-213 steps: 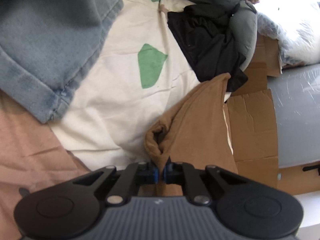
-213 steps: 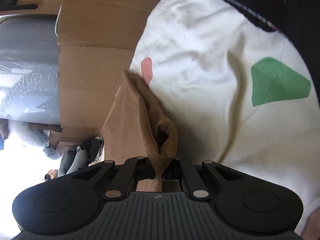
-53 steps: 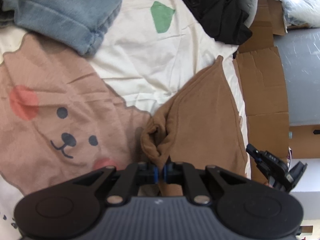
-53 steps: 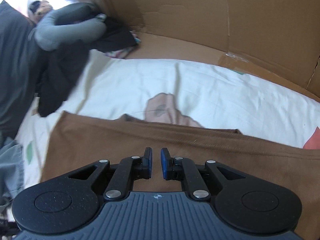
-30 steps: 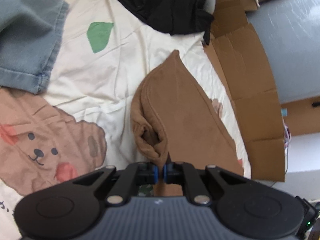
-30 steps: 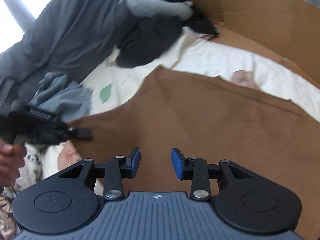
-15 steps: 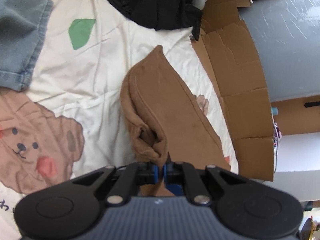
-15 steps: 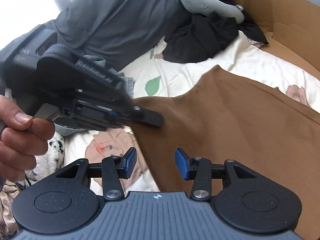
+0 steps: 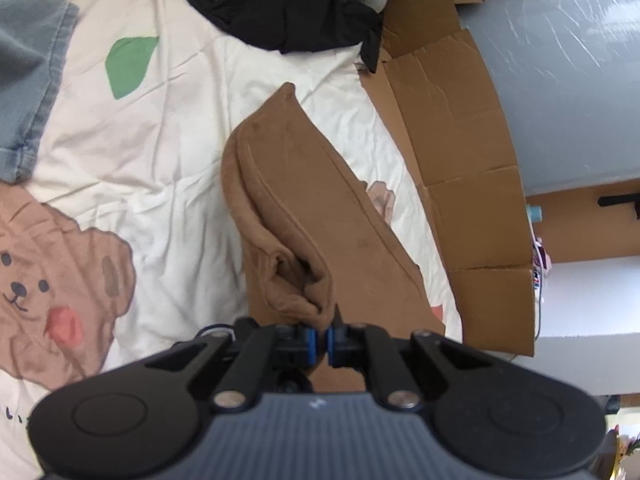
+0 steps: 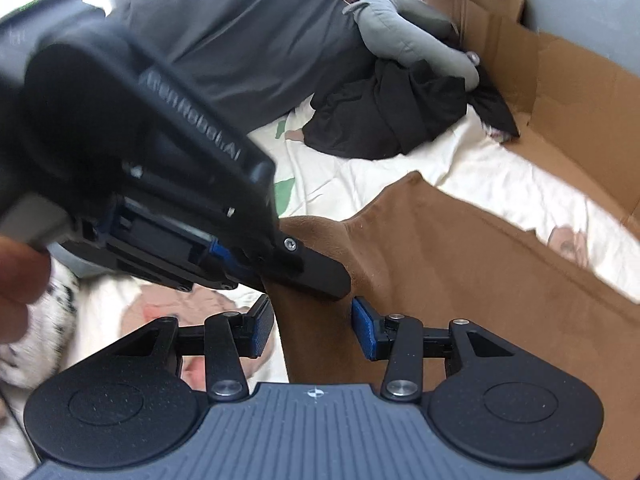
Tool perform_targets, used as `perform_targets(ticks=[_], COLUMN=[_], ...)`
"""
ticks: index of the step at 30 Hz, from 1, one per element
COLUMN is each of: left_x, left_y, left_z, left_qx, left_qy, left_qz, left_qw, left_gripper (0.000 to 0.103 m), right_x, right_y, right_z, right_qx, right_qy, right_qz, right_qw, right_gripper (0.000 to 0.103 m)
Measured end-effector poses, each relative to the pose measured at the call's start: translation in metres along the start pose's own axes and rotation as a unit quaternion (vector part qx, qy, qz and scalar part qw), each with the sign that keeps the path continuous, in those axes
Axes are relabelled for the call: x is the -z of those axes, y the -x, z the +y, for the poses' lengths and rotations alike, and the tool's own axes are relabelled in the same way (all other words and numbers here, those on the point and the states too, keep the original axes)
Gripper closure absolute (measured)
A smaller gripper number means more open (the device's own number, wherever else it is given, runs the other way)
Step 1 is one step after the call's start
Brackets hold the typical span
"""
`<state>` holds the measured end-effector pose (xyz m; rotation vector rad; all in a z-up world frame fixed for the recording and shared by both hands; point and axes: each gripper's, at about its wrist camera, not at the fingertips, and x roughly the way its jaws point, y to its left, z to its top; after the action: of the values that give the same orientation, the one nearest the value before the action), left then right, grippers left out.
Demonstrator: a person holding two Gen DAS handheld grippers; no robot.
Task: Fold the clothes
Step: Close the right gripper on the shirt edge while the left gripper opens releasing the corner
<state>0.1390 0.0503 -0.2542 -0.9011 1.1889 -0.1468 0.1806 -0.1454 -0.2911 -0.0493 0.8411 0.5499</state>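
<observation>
— Since a second ago the right gripper (image 10: 312,326) has swung round: then it looked across the open brown cloth with the other tool small at the left edge, and now the left gripper (image 10: 320,280) fills the upper left of its view, just above its own tips. Its jaws have just been widening.

— Anything between them?

— An edge of the brown garment (image 10: 460,280) runs up through the gap, but the blue pads (image 10: 362,328) stand clear of it on both sides. So it's spread, gripping nothing.

— And the left one?

— From its own camera the left gripper (image 9: 320,338) is pressed together on a bunched corner of the brown garment (image 9: 304,216), same pinch as before. The cloth lifts at that corner; the rest lies on the cream bedsheet (image 9: 192,120) with the bear print (image 9: 56,276).

— Count the clothes for me.

— One brown piece, one black garment (image 9: 288,4) heaped at the far end, one blue denim piece (image 9: 24,80) at the left edge. Two grippers. One grey plush (image 10: 408,40) lying against the black heap.

— Any boxes?

— Flattened cardboard (image 9: 452,120) along the bed's right side, standing as a wall in the right view. I can't see anything inside it.
</observation>
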Motion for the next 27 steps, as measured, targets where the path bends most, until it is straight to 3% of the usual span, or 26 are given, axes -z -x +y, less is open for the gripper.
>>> perform_targets(ticks=[1, 4, 5, 8, 11, 15, 17, 21, 27], left_x=[0.0, 0.0, 0.0, -0.001, -0.013, -0.036, -0.046, -0.067, -0.09], left_y=[0.001, 0.004, 0.007, 0.019, 0.024, 0.022, 0.016, -0.003, -0.043], left_z=[-0.001, -0.006, -0.01, -0.018, -0.01, 0.009, 0.021, 0.042, 0.055], left_qx=[0.001, 0.004, 0.014, 0.037, 0.013, -0.017, -0.02, -0.022, -0.02], left_qy=[-0.001, -0.017, -0.035, -0.091, -0.092, -0.077, -0.067, -0.059, -0.055], left_qz=[0.0, -0.003, -0.01, -0.036, -0.054, -0.072, -0.078, -0.09, -0.06], left_qw=[1.0, 0.9998, 0.9992, 0.9944, 0.9942, 0.9943, 0.9945, 0.9939, 0.9965], left_gripper=[0.097, 0.096, 0.087, 0.063, 0.048, 0.042, 0.035, 0.032, 0.027], right_x=[0.0, -0.002, -0.003, -0.003, -0.002, -0.002, -0.004, -0.003, -0.001], right_y=[-0.002, -0.008, -0.009, -0.009, -0.007, -0.004, -0.004, -0.002, 0.001], right_z=[0.002, 0.005, 0.004, -0.001, -0.007, -0.011, -0.013, -0.015, -0.019], right_qx=[0.004, 0.022, 0.026, 0.028, 0.029, 0.026, 0.024, 0.025, 0.023], right_qy=[0.012, 0.026, 0.025, 0.023, 0.01, -0.003, -0.011, -0.016, -0.036], right_qz=[-0.001, -0.001, -0.001, -0.004, -0.006, -0.008, -0.008, -0.007, -0.009], right_qw=[1.0, 0.999, 0.999, 0.999, 1.0, 1.0, 1.0, 1.0, 0.999], right_gripper=[0.055, 0.088, 0.096, 0.098, 0.099, 0.099, 0.099, 0.099, 0.099])
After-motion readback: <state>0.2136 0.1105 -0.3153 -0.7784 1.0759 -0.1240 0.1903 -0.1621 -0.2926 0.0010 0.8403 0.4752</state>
